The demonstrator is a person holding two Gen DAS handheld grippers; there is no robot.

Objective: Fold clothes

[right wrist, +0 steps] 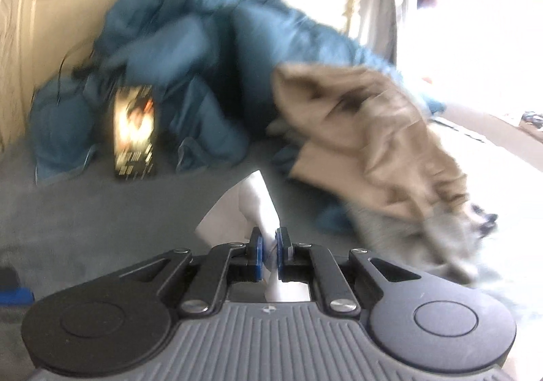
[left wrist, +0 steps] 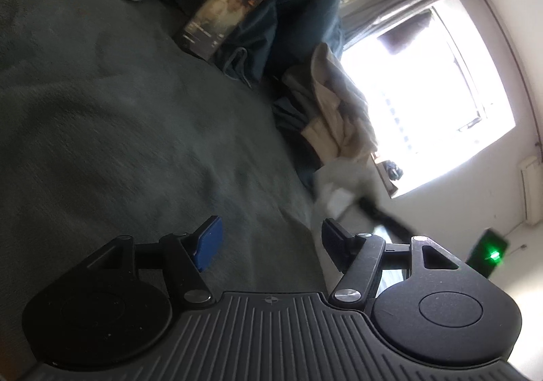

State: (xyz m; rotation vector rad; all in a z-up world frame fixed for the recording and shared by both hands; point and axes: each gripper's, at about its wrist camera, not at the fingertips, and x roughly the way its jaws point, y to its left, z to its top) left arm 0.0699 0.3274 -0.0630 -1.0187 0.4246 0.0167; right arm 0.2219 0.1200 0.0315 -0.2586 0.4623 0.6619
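In the right wrist view, my right gripper [right wrist: 269, 245] is shut on a fold of white cloth [right wrist: 258, 204], which rises from between the blue pads [right wrist: 258, 253] over the grey bed cover [right wrist: 85, 211]. A crumpled beige garment [right wrist: 373, 129] lies just beyond it to the right. In the left wrist view, my left gripper [left wrist: 271, 235] stands open above the grey bed cover [left wrist: 118, 126] with nothing between its fingers. The white cloth [left wrist: 325, 184] appears blurred ahead of its right finger, below the beige garment [left wrist: 336, 109].
A bunched blue duvet [right wrist: 190, 41] fills the back of the bed, with a dark printed box or book [right wrist: 134, 129] leaning against it. A bright window [left wrist: 441, 92] is on the right. A device with a green light [left wrist: 488, 255] sits beside the left gripper.
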